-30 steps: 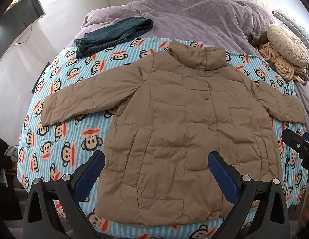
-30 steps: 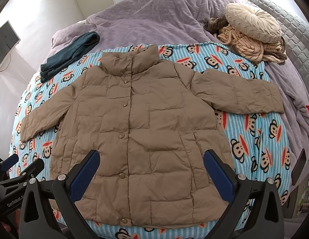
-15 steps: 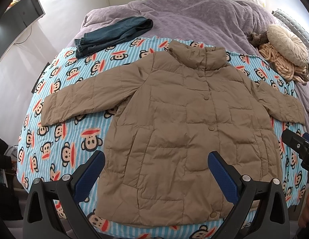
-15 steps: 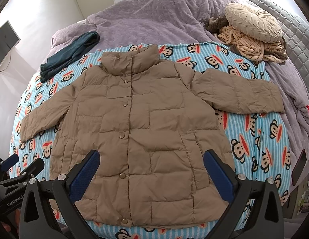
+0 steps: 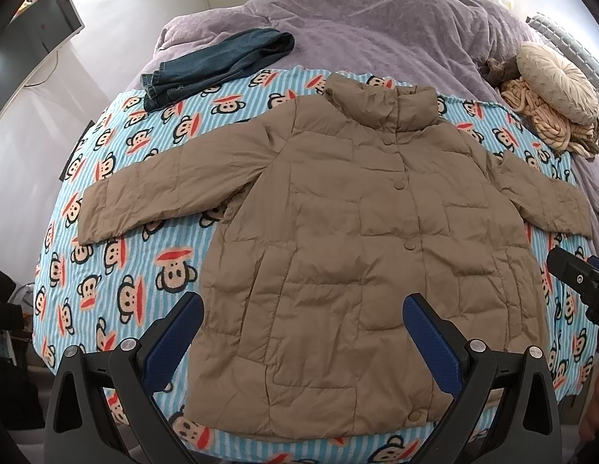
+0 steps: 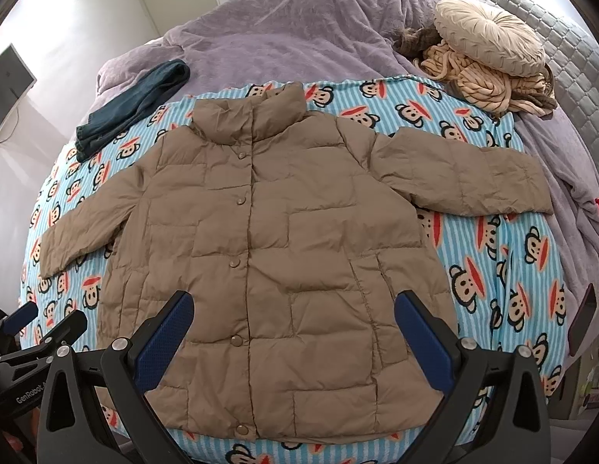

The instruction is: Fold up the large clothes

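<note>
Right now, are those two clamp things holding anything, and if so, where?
Nothing is held. The left gripper and the right gripper both have jaws wide open, above the hem end of the tan jacket spread flat on the monkey-print blanket.

Both grippers are black plastic frames: the left gripper and right gripper each carry two blue dimpled pads, silver screws, and white "GenRobot" lettering.
</note>
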Tool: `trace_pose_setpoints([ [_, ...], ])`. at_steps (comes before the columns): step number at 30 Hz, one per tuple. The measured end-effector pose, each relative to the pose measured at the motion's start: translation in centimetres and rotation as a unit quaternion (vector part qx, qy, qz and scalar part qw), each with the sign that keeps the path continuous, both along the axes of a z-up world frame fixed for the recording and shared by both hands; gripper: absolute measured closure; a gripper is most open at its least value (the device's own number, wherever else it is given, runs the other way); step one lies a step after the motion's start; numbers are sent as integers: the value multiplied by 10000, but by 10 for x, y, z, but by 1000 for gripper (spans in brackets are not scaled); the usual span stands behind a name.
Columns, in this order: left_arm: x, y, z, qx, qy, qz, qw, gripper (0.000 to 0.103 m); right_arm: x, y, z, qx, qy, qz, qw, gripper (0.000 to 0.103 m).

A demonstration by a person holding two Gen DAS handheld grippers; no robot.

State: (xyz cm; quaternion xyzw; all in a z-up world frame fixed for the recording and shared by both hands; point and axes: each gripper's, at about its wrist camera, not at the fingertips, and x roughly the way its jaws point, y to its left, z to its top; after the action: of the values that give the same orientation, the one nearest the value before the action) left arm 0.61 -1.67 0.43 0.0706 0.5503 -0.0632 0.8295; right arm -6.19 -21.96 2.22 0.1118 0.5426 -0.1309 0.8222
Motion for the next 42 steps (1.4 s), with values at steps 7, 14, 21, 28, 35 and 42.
trace_pose_setpoints([
  [7, 4, 3, -5, -90, 97, 54, 9999, 0, 3, 0, -5, 64, 115, -36, 9999, 0],
  [14, 19, 28, -20, -612, 370, 398, 9966, 0, 13, 3, -19, 299, 420, 101, 9986, 0],
  [21, 46, 88, -49, -1395, 379, 943, 9850, 0, 35, 29, -41, 349, 603, 460, 9965, 0],
  [28, 96, 185, -100, -2064, 275, 1892, 9596, 0, 66, 77, -75, 1021, 742, 879, 9881, 0],
  [35, 156, 278, -173, -2406, 218, 2801, 9291, 0, 85, 129, -110, 1362, 1132, 1071, 9783, 0],
  [42, 190, 328, -203, -2669, -15, 3395, 9020, 0, 111, 150, -132, 1264, 1226, 1209, 9769, 0],
])
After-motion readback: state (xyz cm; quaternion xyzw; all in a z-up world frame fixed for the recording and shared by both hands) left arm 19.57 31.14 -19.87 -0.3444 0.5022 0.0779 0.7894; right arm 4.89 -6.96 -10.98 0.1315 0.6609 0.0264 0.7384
